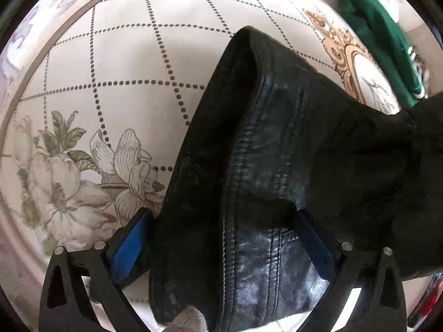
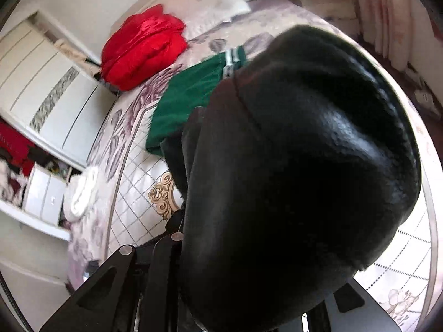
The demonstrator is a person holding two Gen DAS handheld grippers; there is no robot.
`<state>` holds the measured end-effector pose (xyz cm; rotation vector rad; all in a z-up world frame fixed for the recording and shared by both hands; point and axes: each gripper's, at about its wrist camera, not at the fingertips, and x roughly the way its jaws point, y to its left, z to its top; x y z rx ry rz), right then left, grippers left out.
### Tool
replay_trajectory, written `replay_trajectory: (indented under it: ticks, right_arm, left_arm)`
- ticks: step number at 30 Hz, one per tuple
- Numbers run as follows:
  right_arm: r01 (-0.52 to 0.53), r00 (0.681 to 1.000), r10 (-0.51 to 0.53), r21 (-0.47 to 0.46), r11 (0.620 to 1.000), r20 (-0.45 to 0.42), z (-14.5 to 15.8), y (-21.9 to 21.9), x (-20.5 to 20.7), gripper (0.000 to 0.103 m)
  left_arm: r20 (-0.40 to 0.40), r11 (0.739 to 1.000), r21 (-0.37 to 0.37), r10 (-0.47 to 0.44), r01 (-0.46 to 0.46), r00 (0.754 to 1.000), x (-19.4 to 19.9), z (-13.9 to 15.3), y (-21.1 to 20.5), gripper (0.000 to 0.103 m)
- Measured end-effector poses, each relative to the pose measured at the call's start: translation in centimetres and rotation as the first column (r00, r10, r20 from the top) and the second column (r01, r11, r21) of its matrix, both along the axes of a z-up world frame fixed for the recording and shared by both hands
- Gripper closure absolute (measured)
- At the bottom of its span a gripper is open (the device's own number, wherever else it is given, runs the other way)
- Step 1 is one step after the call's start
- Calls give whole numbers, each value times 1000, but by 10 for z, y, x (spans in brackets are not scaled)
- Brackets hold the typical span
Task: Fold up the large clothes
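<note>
Bed (image 1: 124,55) with a quilted floral cover, jacket (image 1: 263,179) lifted above it.
The jacket runs lengthwise away between the left gripper's (image 1: 224,238) spread fingers; right gripper (image 2: 249,290) buried, grip unclear.

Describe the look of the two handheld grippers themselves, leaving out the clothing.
The left gripper has black fingers with triangular cut-outs, silver rivets and bright blue pads. A grey knitted glove fingertip shows below. The right gripper has the same black cut-out frame and silver rivets; its pads are hidden.
</note>
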<state>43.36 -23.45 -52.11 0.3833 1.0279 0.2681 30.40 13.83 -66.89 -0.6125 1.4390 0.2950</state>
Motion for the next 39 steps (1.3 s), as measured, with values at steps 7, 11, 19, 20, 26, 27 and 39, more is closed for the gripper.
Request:
replay_trajectory:
  ticks: [7,11,19,20,26,27,39]
  right_arm:
    - [-301,947,311,-117,946,79,22,110,-54,83]
    - [-487,859,508,-209,848,57,3,182,-100,82]
    - [-772,634,736,-257,582,-238,-93,275,-190,62]
    - [-790,612,748,-244,562,-258,-97,278,-196,51]
    - [-884,432,839,27,466,-332,-66,261,-215,24]
    - [-883,415,836,62,465,-359,-61,256,-214,24]
    - [-586,716,552,63,808,-426,-51,174,-82,75]
  left_arm:
    - [38,999,-25,33,-32,999,-11,22,22,0]
    - [81,985,-17,173,-172,982,-69,59,92,0]
    - [122,916,109,373,-386,920,-171,123,189,0]
    - [140,912,111,379,-395,915,-169,128,191,0]
    - [246,919,39,371,-392,896,-148,157,172,0]
    - [250,927,27,356,-374,900,-142,160,169,0]
    - [105,970,47,233,-239,967,-104,106,89,0]
